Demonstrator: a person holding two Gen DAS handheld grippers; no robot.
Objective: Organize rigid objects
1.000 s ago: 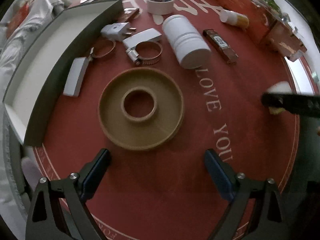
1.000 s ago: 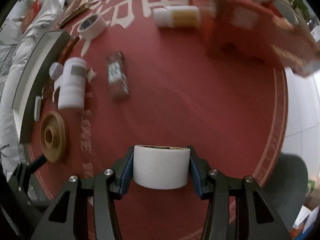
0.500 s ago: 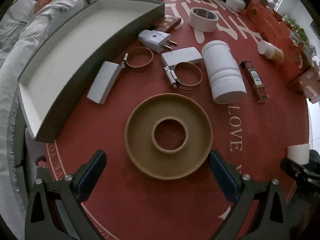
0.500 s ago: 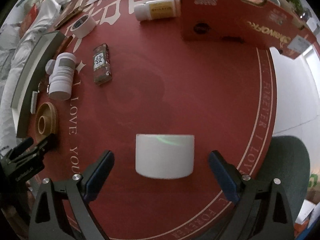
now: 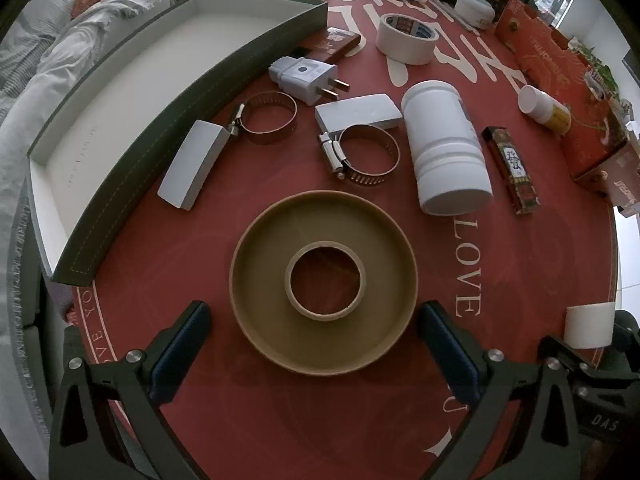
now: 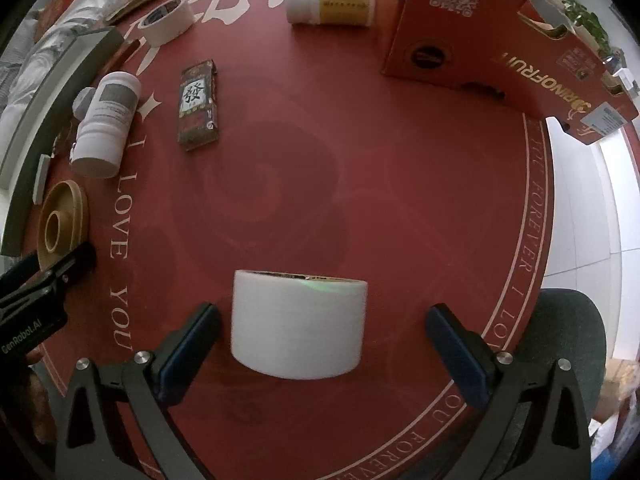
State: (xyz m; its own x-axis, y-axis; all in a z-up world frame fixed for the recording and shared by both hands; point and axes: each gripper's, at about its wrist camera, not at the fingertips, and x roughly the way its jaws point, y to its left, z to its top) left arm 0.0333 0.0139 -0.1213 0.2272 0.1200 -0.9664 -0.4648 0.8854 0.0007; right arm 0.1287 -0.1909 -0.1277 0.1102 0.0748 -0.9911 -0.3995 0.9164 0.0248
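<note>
My left gripper is open, its jaws on either side of a tan ring-shaped dish on the red table. My right gripper is open around a white tape roll that stands free on the table; the roll also shows in the left wrist view. Beyond the dish lie a white jar, two hose clamps, two grey blocks, a white plug, a mahjong-print box and a second tape roll.
A curved grey tray with a white inside runs along the left. An orange carton and a yellow-label pill bottle stand at the far right. A small red box lies by the tray. A grey chair is beyond the table edge.
My right gripper opened and let go of the white tape roll, which now stands on the table. My left gripper moved in so the tan dish lies between its jaws.
</note>
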